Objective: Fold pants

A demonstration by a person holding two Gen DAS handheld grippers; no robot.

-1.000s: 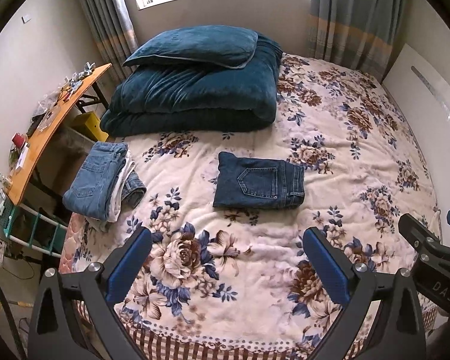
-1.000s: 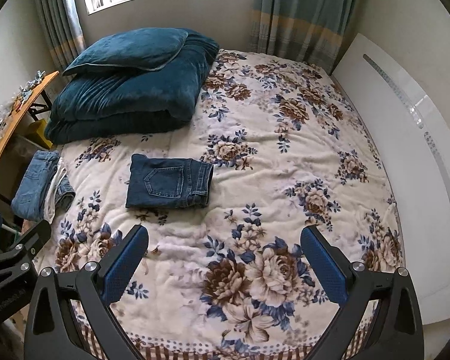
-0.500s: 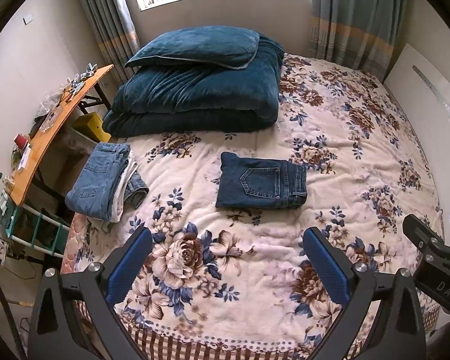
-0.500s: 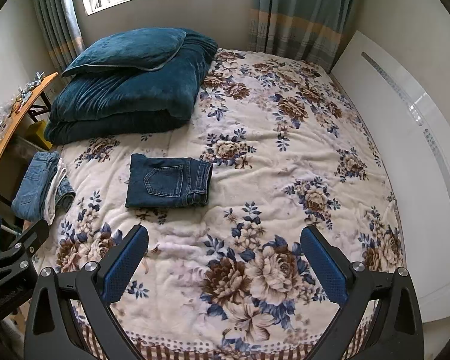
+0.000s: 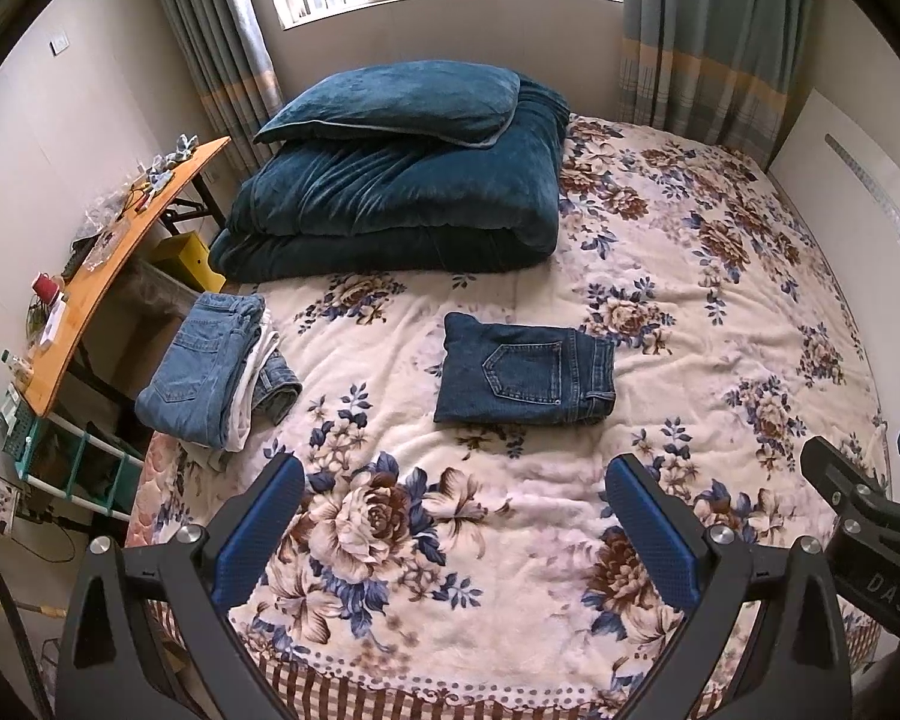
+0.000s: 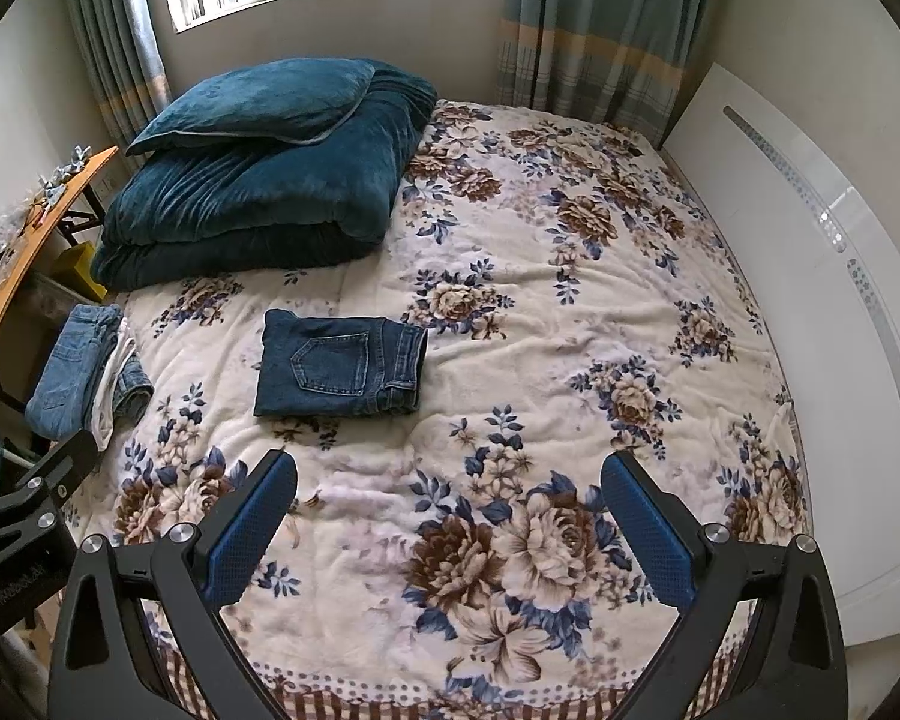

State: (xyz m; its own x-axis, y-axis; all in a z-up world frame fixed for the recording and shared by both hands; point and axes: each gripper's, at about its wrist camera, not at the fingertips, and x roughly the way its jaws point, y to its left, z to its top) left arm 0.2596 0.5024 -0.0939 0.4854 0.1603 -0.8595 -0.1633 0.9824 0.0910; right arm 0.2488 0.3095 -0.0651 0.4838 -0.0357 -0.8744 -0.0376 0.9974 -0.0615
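Dark blue jeans lie folded in a neat rectangle on the floral bed cover, back pocket up; they also show in the right wrist view. My left gripper is open and empty, held above the bed's near edge, well short of the jeans. My right gripper is open and empty too, to the right of the left one. Each gripper's body shows at the edge of the other's view.
A stack of lighter folded jeans lies at the bed's left edge. A folded teal duvet and pillow fill the far left of the bed. A wooden desk stands left of the bed, a white board right.
Both grippers have drawn back and up a little from the bed. The jeans have not moved.
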